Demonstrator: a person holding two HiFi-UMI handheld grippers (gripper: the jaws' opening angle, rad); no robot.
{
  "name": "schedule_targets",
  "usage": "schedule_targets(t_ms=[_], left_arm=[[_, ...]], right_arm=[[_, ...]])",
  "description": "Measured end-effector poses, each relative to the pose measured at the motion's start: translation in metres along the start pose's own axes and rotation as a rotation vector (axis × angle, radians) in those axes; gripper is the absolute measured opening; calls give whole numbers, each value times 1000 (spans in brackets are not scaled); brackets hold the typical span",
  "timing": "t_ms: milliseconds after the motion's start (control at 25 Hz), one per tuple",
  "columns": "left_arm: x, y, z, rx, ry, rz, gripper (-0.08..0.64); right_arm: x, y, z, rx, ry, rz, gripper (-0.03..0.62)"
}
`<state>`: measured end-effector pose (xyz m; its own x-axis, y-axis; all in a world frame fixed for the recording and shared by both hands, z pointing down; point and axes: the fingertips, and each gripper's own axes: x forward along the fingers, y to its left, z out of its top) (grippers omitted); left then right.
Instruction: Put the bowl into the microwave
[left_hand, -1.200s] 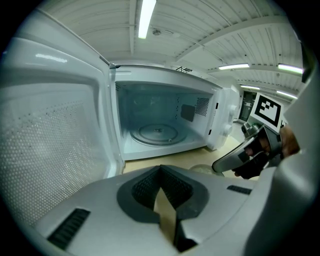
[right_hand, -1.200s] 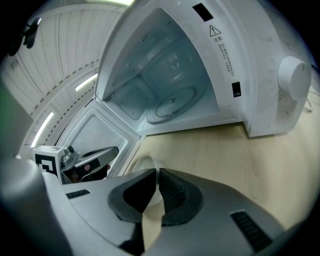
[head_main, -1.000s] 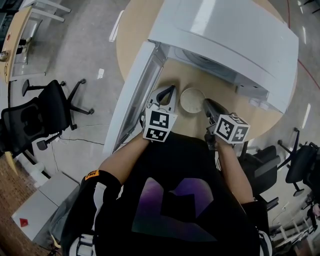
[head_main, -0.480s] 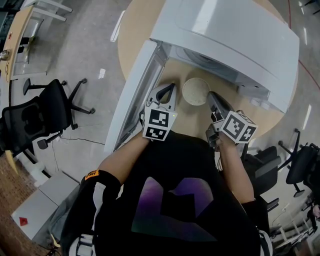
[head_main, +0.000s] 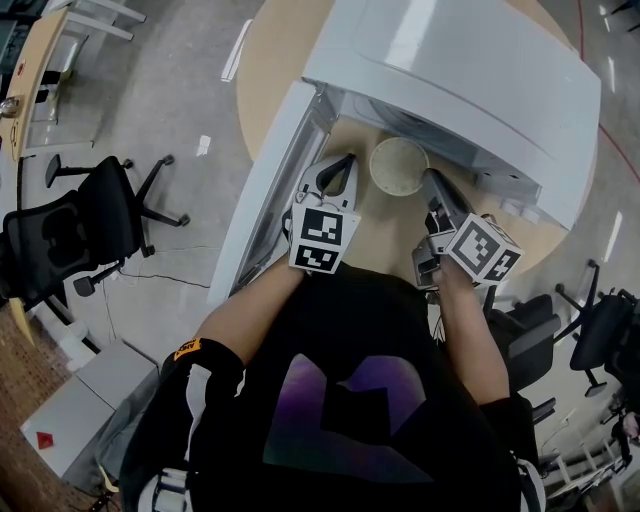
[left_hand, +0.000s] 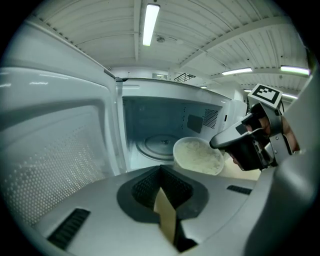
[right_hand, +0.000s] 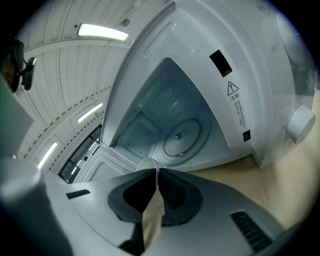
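head view / bowl: the bowl (head_main: 398, 166) is in the air at 12 o'clock of the person, right at the mouth of the microwave (head_main: 470, 70). My read is that it isn't inside yet.
head view / right gripper: the right gripper (head_main: 430, 178) sits at the bowl's 4 o'clock, on the rim.
head view / left gripper: the left gripper (head_main: 345, 162) is at the bowl's 8 o'clock, just beside it and not touching. The open door (head_main: 265, 190) is at its 9 o'clock.
head view / table: a round tan table (head_main: 270, 70) sits under the microwave.
left gripper view / jaws: the left gripper (left_hand: 160, 170) has its tips together with nothing between them.
left gripper view / bowl: the bowl (left_hand: 197, 156) is at 2 o'clock of the tips and has whitish contents. It hangs in front of the turntable (left_hand: 157, 145), and the right gripper (left_hand: 216, 143) bites its rim at 3 o'clock.
left gripper view / door: the door (left_hand: 55, 145) is swung wide at 9 o'clock.
right gripper view / jaws: the right gripper (right_hand: 154, 172) is pinched to a sliver on the bowl's rim. A bit of the bowl (right_hand: 146, 163) shows at 11 o'clock of the tips.
right gripper view / target: the turntable (right_hand: 182, 136) is at 1 o'clock, inside the microwave (right_hand: 260, 75).
step: carrying the bowl in, with the set-down not done yet.
how: the pinch is on one side of the rim only, so keep the bowl level and move slowly or it may tip. Go straight over the sill and lower it onto the middle of the turntable. Let go only once it rests there. Keep the left gripper out of the path.
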<state>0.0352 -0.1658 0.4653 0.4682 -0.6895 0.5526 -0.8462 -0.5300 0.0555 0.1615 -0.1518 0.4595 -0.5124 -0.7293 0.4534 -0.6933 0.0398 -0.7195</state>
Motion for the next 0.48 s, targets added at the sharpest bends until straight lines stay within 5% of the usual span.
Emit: schedule_targets(t_ms=[480], left_arm=[[12, 4, 20, -19, -28, 16, 44]], right_arm=[[12, -5, 25, 55, -80, -45, 35]])
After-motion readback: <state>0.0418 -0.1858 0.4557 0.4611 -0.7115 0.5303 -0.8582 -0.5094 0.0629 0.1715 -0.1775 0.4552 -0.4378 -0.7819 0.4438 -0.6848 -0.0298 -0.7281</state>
